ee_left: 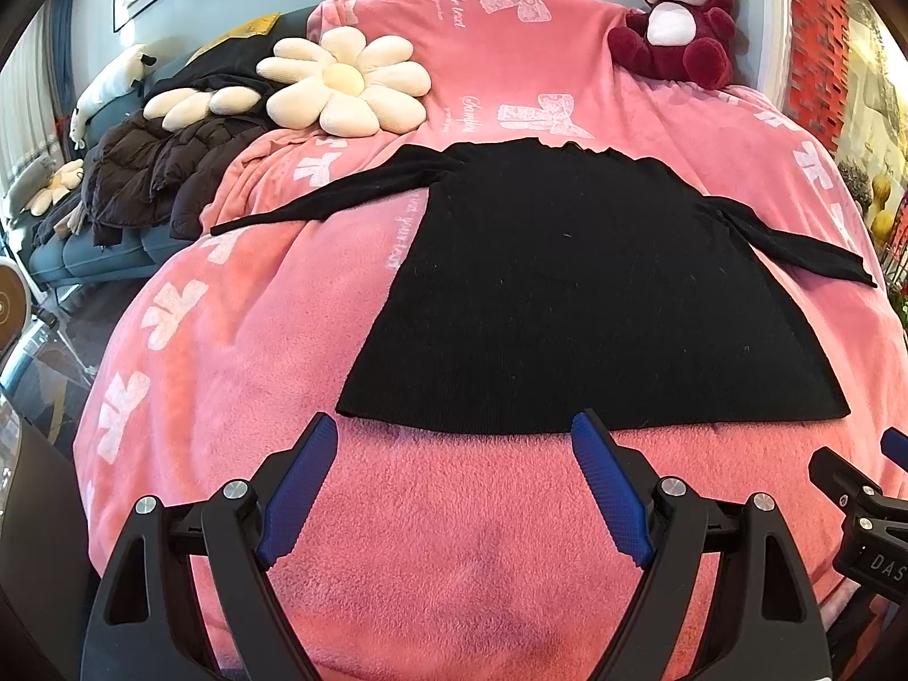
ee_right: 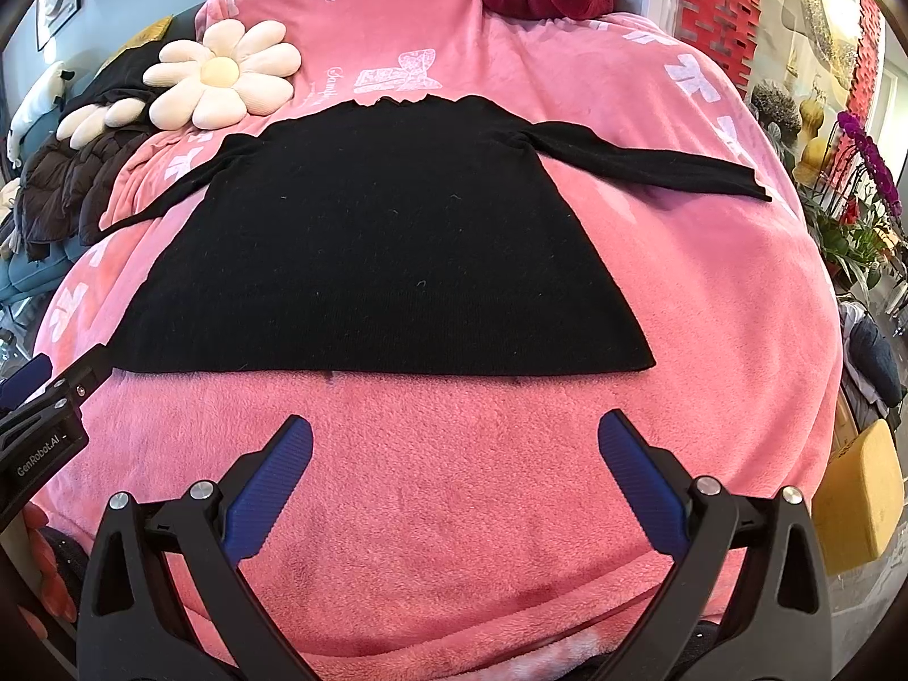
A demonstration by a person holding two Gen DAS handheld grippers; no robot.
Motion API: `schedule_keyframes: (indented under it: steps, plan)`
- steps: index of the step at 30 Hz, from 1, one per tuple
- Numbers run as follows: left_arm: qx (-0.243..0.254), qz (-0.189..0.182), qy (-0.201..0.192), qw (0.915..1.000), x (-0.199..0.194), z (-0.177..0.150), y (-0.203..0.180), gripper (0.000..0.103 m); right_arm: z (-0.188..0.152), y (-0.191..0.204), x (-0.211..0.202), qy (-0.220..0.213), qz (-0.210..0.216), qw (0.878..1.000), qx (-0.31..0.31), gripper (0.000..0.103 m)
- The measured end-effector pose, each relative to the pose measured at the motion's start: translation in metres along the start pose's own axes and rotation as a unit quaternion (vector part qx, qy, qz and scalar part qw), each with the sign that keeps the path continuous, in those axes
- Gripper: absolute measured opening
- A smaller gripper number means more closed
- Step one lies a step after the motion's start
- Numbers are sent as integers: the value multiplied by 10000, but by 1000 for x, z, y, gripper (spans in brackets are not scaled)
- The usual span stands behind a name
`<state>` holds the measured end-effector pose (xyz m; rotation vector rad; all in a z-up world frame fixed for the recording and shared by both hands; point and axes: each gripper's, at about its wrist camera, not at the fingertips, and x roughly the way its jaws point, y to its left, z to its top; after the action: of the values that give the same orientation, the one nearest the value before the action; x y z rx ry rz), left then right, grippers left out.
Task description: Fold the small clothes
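A small black long-sleeved sweater (ee_left: 567,284) lies flat on a pink blanket (ee_left: 454,511), hem toward me, collar far, both sleeves spread out to the sides. It also shows in the right wrist view (ee_right: 386,261). My left gripper (ee_left: 454,425) is open and empty, its fingertips just short of the hem. My right gripper (ee_right: 454,431) is open and empty, a little back from the hem, above the blanket (ee_right: 454,511). The right gripper's edge shows at the left wrist view's right side (ee_left: 868,488). The left gripper's edge shows in the right wrist view (ee_right: 51,397).
A white flower cushion (ee_left: 346,82) and a maroon plush bear (ee_left: 678,17) sit at the far end. A dark puffer jacket (ee_left: 153,176) lies on a blue sofa to the left. Plants (ee_right: 857,181) and a yellow seat (ee_right: 857,494) stand right.
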<state>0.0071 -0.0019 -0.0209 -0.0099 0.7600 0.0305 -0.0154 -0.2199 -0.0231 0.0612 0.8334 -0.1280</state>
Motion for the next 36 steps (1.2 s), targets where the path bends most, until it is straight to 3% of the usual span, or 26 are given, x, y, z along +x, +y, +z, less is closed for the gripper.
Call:
schedule_keyframes:
  steps: [20, 24, 31, 36]
  plan:
    - [11, 7, 35, 10000, 1, -2, -1, 82, -4, 5, 4, 22, -1, 10000, -8, 98]
    - [-172, -141, 156, 9996, 2, -4, 5, 86, -1, 3, 4, 57, 65, 9999, 71, 98]
    - [-617, -640, 272, 9957, -2, 1, 26, 86, 37, -32, 7, -1, 23, 10000, 85, 98]
    - [-528, -553, 192, 9969, -1, 17, 27, 86, 93, -103, 41, -67, -312, 9990, 304, 98]
